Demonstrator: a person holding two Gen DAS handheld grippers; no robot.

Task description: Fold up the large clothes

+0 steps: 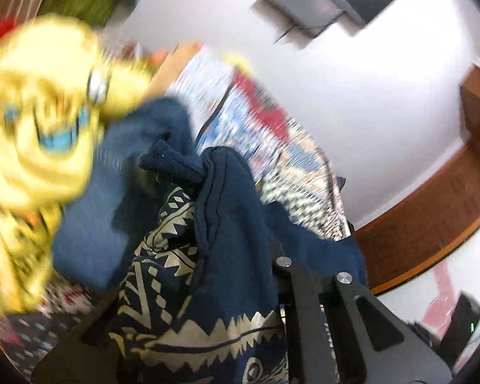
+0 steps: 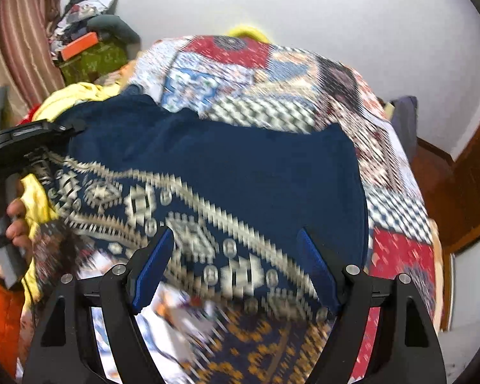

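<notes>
- One navy garment [image 2: 227,156] with a cream geometric band, lying spread across the patchwork bedspread [image 2: 396,198], its left part bunching upward toward the left gripper [image 1: 208,288].
- Left gripper: fingers buried in folds of navy cloth in the left wrist view, so appearing clamped on the garment (fingertips themselves hidden; gripper body and holding hand [image 2: 16,220] showing at the left edge of the right wrist view).
- Right gripper [image 2: 236,265]: blue pads [image 2: 316,265] standing wide apart, hovering just over the patterned band, gripping nothing.
- Yellow cloth [image 2: 76,94] piling at the garment's far left side, touching it; blurring heavily in the left wrist view.
- Handling, judged: looking soft, limp and fairly thick, with a ribbed cuff or hem [image 1: 172,163]; likely draping and sagging from any single hold, not slipping readily, nothing breakable.
- Hold points, judged: seams, hem or the ribbed edge offering firmer bite than open fabric; taking the near edge under the right gripper while keeping the left side pinched, giving two corners to stretch flat.
- Risk, judged: catching the bedspread or yellow cloth along with the navy layer.
</notes>
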